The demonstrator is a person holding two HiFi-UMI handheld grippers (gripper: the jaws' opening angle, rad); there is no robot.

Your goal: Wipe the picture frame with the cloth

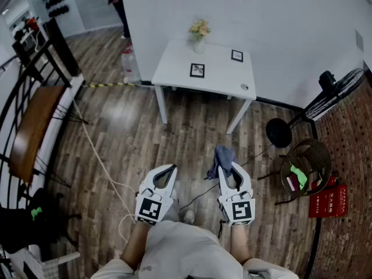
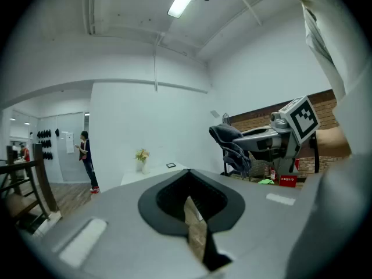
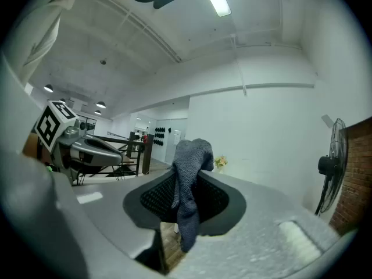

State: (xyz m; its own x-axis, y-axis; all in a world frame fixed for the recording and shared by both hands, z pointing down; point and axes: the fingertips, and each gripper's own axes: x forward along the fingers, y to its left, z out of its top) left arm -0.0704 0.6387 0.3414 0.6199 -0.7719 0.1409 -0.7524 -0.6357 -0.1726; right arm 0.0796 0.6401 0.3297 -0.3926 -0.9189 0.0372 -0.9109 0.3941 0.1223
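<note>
Cloth first: where do we have it?

We have it in our right claw, low and just right of centre in the head view. The jaws are closed on a fold of it, and in the right gripper view the cloth rises above the right claw and also hangs down through it.

And our left claw?

It is drawn together with nothing between the jaws. In the left gripper view only a thin slit of wooden floor shows through the left claw. It hangs beside the right one, low in the picture.

Where is the picture frame?

It lies flat on the white desk in the upper middle of the head view, well apart from both claws, with bare floor between us and it. A second frame sits further up and to the right, and a vase of flowers stands near the desk's far edge.

So which step are we on?

We judge that we are carrying the cloth toward the desk. No wiping has begun, since the cloth touches nothing but the claw.

What does the next move call for?

We need to close the gap to the desk, then lower the hanging end of the cloth onto the nearer frame. The left claw may have to steady that frame so it does not slide. We should also keep clear of the vase.
</note>
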